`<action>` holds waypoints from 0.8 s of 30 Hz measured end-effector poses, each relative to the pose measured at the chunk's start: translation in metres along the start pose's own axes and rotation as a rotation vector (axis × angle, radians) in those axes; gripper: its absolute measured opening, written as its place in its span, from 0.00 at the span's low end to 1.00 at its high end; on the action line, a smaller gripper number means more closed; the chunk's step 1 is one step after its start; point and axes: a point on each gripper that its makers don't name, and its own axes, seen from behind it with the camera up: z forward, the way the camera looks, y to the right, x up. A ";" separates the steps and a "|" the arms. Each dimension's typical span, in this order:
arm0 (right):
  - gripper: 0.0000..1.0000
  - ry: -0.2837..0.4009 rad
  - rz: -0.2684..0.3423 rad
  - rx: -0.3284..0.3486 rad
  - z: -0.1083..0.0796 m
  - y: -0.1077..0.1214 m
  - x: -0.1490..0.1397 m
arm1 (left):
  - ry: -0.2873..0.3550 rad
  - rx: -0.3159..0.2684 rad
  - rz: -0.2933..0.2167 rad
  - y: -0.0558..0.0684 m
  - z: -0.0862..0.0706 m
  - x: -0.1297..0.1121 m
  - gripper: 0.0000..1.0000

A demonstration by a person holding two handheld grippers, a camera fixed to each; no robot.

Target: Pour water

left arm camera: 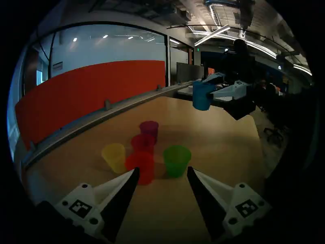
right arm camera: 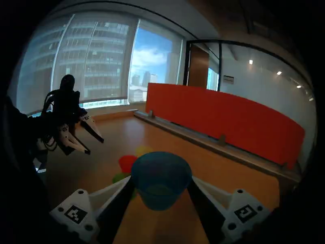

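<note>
Pour not begun, by my reading: right gripper (right arm camera: pixel 161 179) clenches the blue cup (right arm camera: pixel 161 193) upright, raised above the table (right arm camera: pixel 170 138). Left gripper (left arm camera: pixel 162 170) hangs splayed and empty, just short of the coloured cups (left arm camera: pixel 140 162) clustered mid-table. The tipping itself is left.

The right gripper (right arm camera: pixel 161 179) presses its jaws on both sides of an upright blue cup (right arm camera: pixel 161 191) above the bench (right arm camera: pixel 227 171). Just beyond the blue cup sit a red cup (right arm camera: pixel 126 162), a yellow cup (right arm camera: pixel 143 150) and a green cup (right arm camera: pixel 120 177). Well left of it hangs the left gripper (right arm camera: pixel 95 147), jaws apart.

Orange partition (left arm camera: pixel 93 87), big windows (right arm camera: pixel 97 61), poss. office chair (left arm camera: pixel 274 136).
</note>
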 end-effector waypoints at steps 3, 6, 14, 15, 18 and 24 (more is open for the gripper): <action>0.90 0.033 -0.001 -0.009 -0.005 0.001 0.011 | 0.000 -0.001 0.000 0.001 0.000 0.000 0.86; 0.89 0.064 -0.002 -0.017 -0.009 0.002 0.020 | 0.001 -0.002 0.001 0.002 0.001 0.000 0.86; 0.89 0.145 0.011 -0.023 -0.019 0.004 0.042 | 0.002 -0.003 -0.001 0.002 0.002 0.000 0.86; 0.89 0.152 0.013 -0.023 -0.020 0.004 0.044 | 0.002 -0.003 -0.001 0.003 0.002 -0.001 0.86; 0.89 0.166 0.016 -0.020 -0.023 0.004 0.047 | 0.001 -0.003 -0.002 0.004 0.002 -0.001 0.86; 0.89 0.182 0.003 -0.015 -0.026 0.001 0.053 | -0.001 -0.004 -0.004 0.005 0.001 -0.002 0.86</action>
